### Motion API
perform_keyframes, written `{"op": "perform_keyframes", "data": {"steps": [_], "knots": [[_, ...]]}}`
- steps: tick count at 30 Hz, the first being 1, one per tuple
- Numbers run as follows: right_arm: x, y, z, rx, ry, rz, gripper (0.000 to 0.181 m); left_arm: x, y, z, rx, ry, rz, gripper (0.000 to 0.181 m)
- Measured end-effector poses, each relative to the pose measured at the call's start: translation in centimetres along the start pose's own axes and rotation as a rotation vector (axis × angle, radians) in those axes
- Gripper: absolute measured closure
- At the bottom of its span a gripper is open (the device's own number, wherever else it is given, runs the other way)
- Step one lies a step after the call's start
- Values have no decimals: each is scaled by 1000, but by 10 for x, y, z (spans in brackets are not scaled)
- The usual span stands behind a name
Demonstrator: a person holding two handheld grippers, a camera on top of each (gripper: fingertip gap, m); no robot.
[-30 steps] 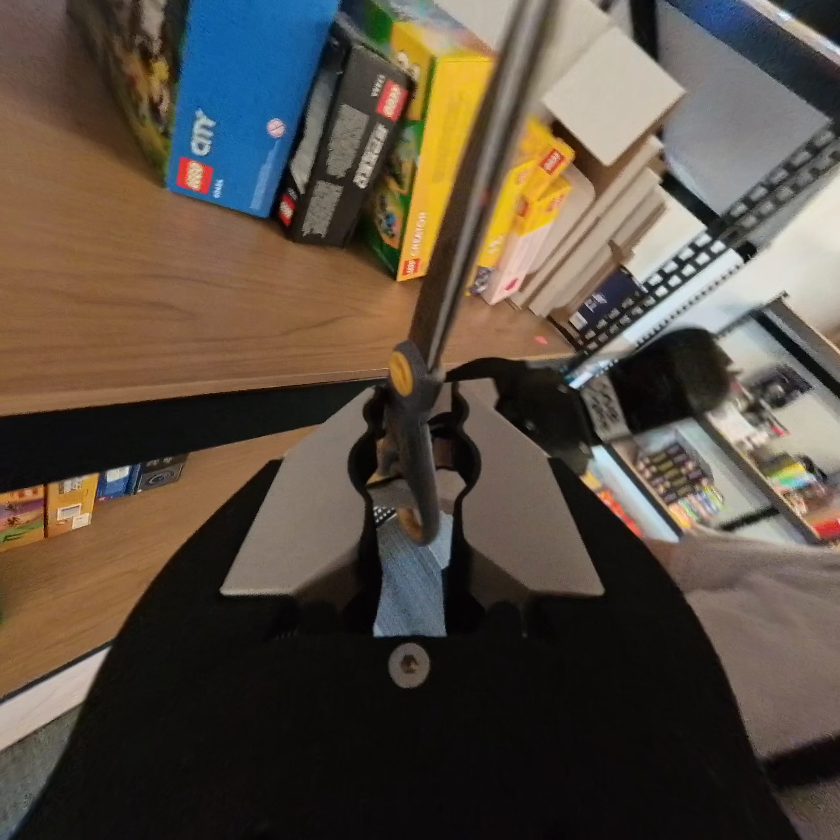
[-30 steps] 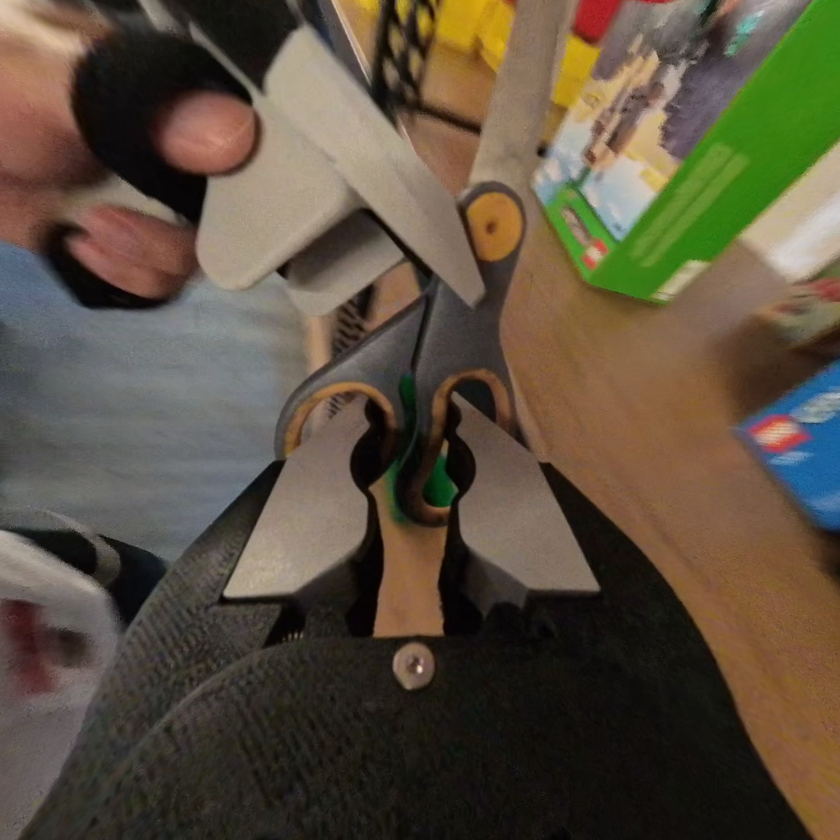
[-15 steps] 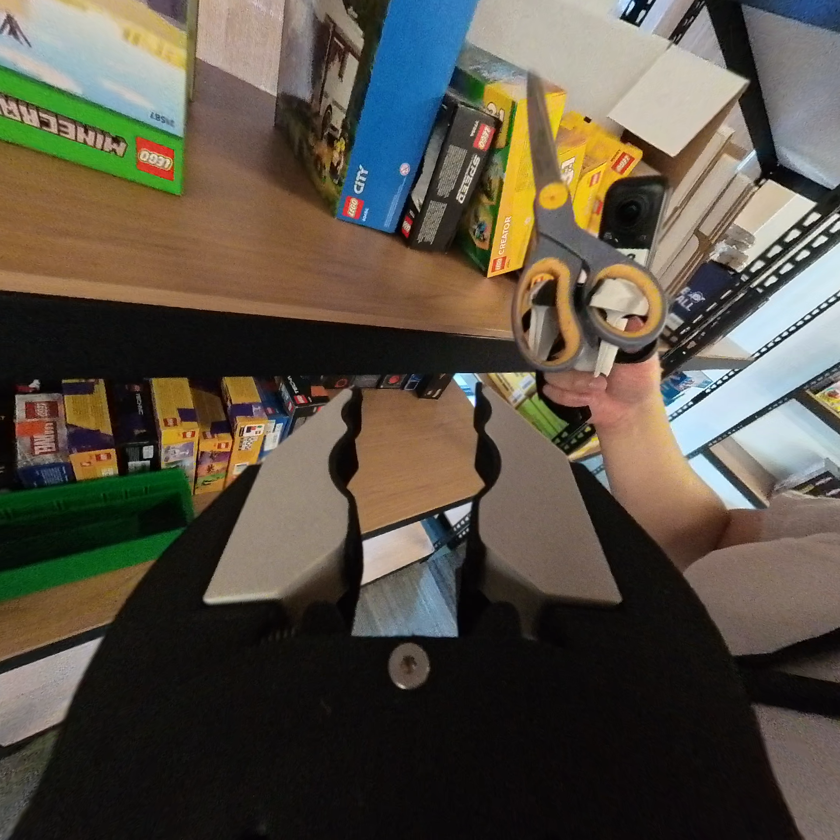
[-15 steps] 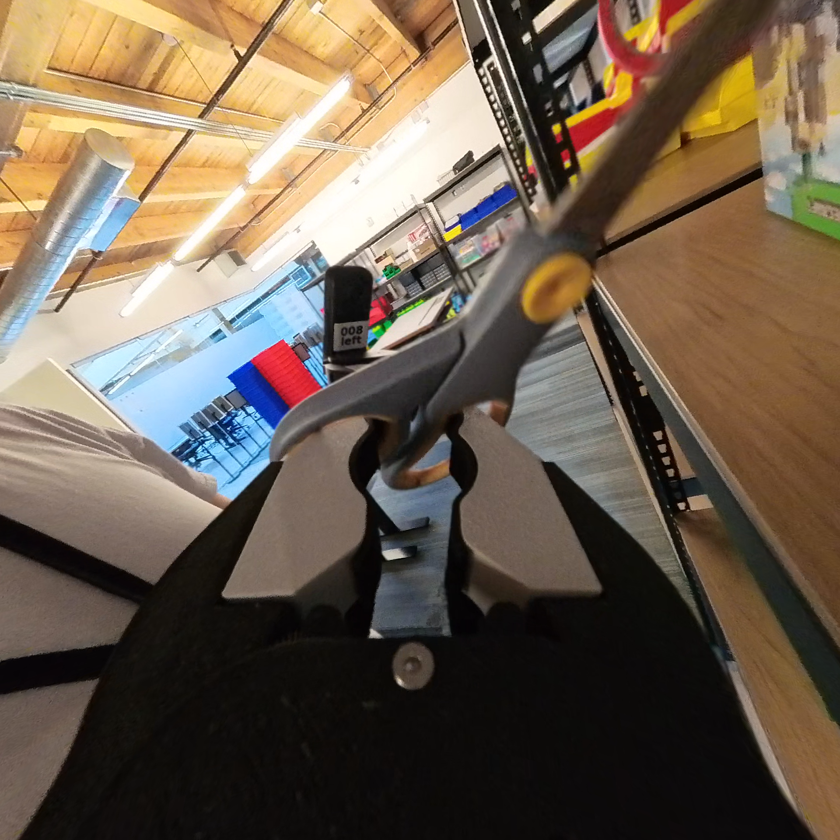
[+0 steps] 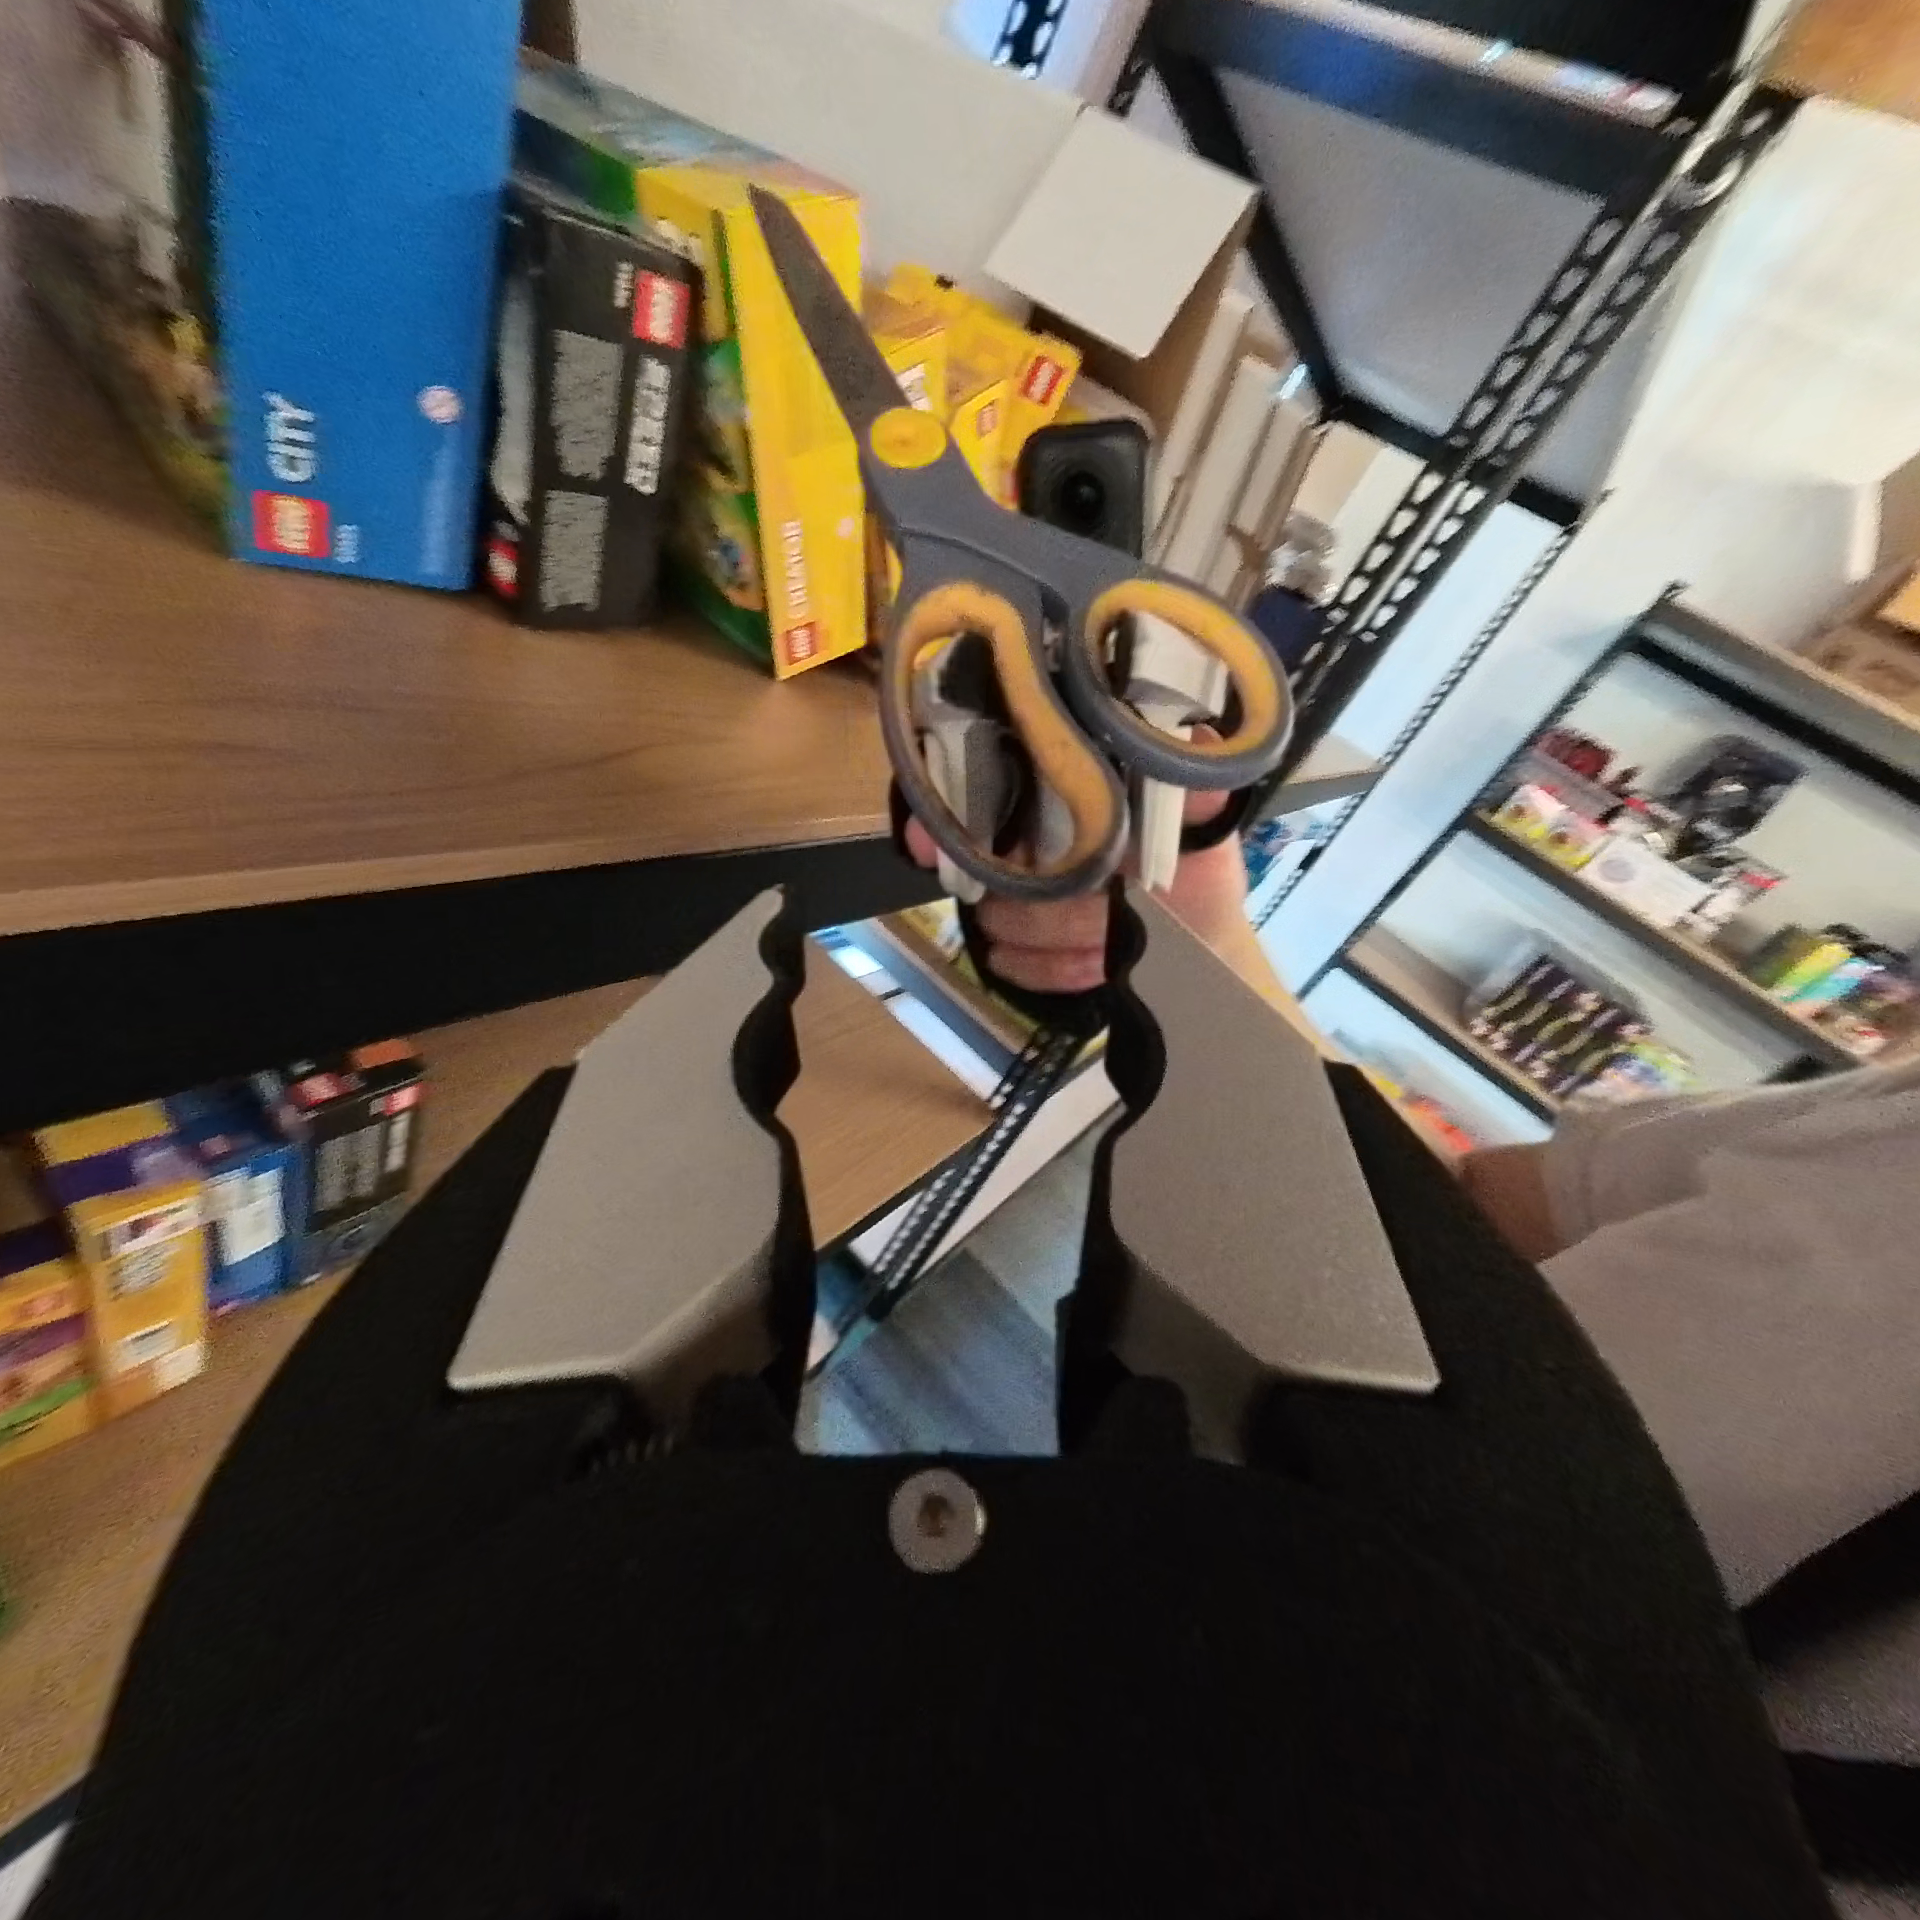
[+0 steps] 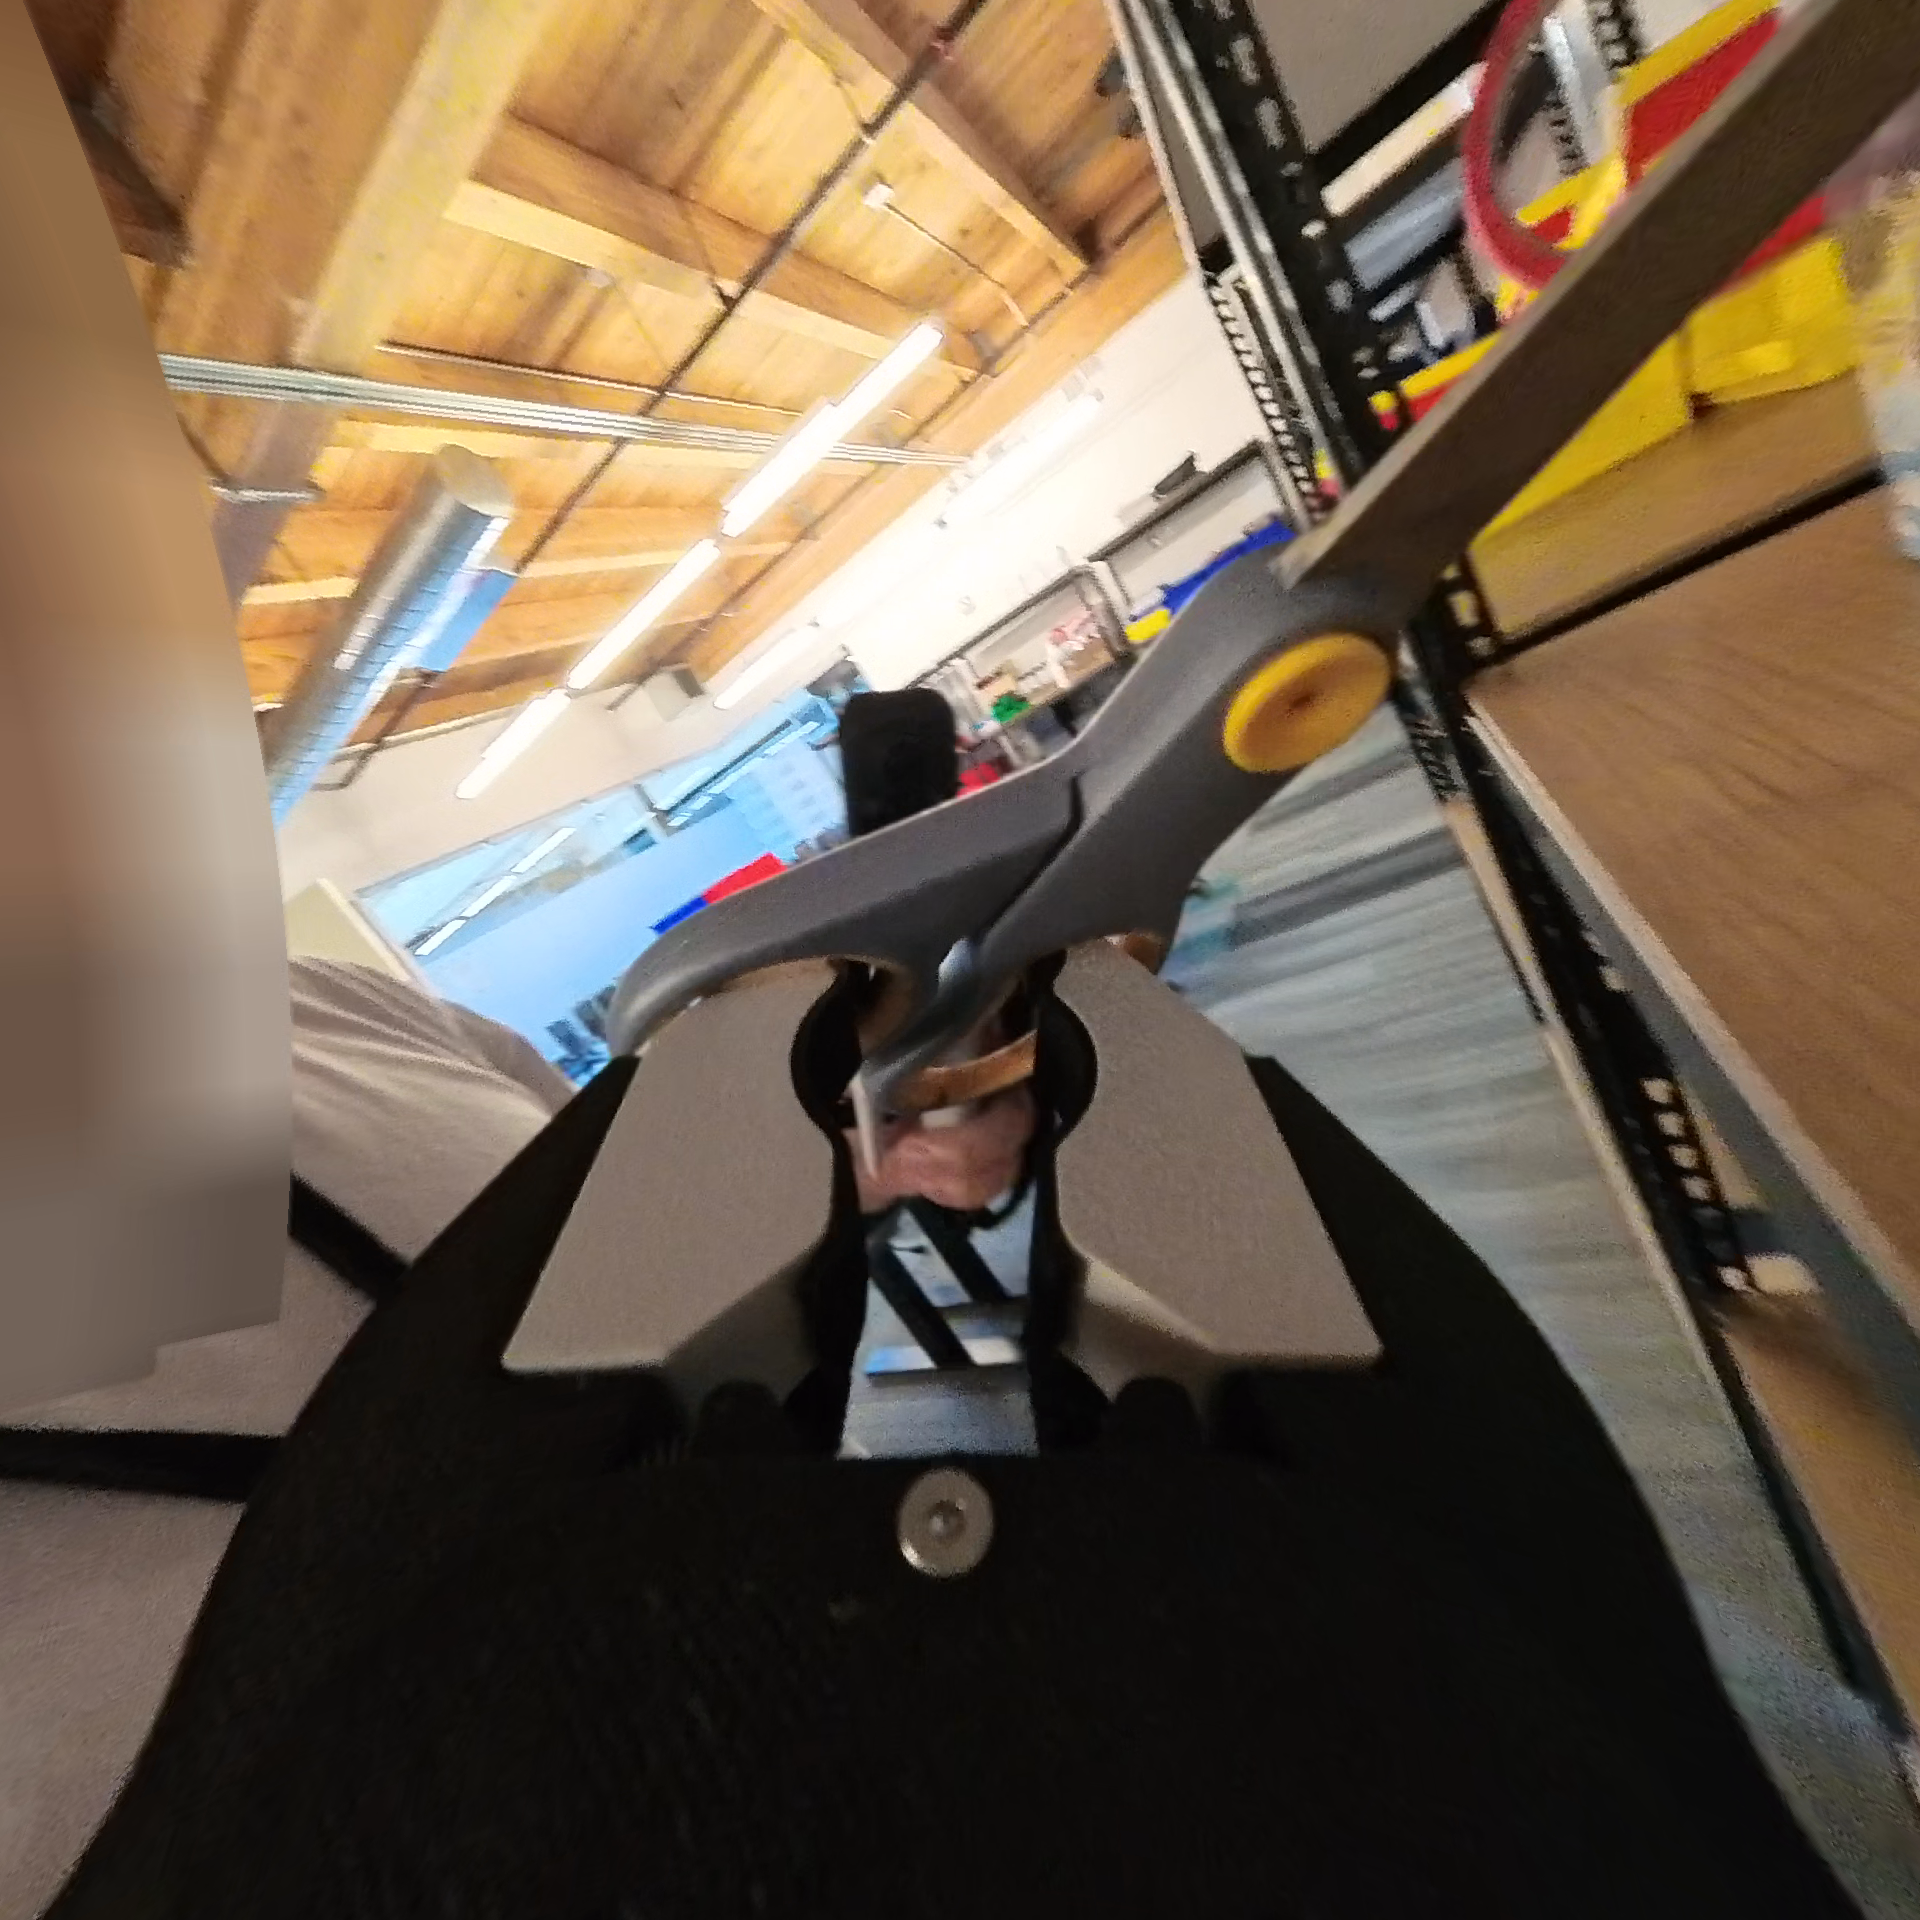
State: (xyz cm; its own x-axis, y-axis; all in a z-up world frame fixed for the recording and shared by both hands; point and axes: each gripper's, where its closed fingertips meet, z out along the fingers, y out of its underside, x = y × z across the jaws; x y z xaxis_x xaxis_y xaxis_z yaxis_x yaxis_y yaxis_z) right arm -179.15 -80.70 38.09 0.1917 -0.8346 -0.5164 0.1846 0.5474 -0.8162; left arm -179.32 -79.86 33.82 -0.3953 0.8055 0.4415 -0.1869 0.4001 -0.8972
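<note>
- the right tongs (image 6: 940,1023) pinch the scissors (image 6: 1101,831) by the handle loops, so the closed blade runs up to the upper right of the right wrist frame, past the yellow pivot, beside the black shelf upright (image 6: 1496,665).
- in the left wrist frame the same scissors (image 5: 1023,623) sit centre, just above the left tongs (image 5: 951,977), blade tip pointing to the upper left; grey fingers of the right tongs show through both orange-lined loops, which seems to be what keeps the pair steady in the air.
- the left tongs are spread and empty, fingers (image 5: 665,1164) well parted, aimed up at the handles from below but not touching them.
- a hand (image 5: 1039,935) grips the right tool behind the loops.
- behind, a wooden shelf (image 5: 364,748) carries upright toy boxes: a blue box (image 5: 353,291), a black box (image 5: 592,436) and a yellow box (image 5: 800,436) leaning together like books.
- a lower shelf at lower left holds more small boxes (image 5: 208,1226).
</note>
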Motion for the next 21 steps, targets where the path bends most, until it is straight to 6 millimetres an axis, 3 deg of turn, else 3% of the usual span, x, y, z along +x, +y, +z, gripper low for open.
{"op": "perform_keyframes", "data": {"steps": [6,12,15,21], "knots": [[-18,2,-4,30,-64,-74,145,34,-9,11,115,284,-209,135],[-34,9,-1,33,-137,-119,145,36,-7,10,173,513,-448,167],[-32,6,1,71,-157,-59,148,34,-5,10,188,603,-566,170],[-28,2,4,144,-278,151,143,28,6,16,116,556,-550,173]]}}
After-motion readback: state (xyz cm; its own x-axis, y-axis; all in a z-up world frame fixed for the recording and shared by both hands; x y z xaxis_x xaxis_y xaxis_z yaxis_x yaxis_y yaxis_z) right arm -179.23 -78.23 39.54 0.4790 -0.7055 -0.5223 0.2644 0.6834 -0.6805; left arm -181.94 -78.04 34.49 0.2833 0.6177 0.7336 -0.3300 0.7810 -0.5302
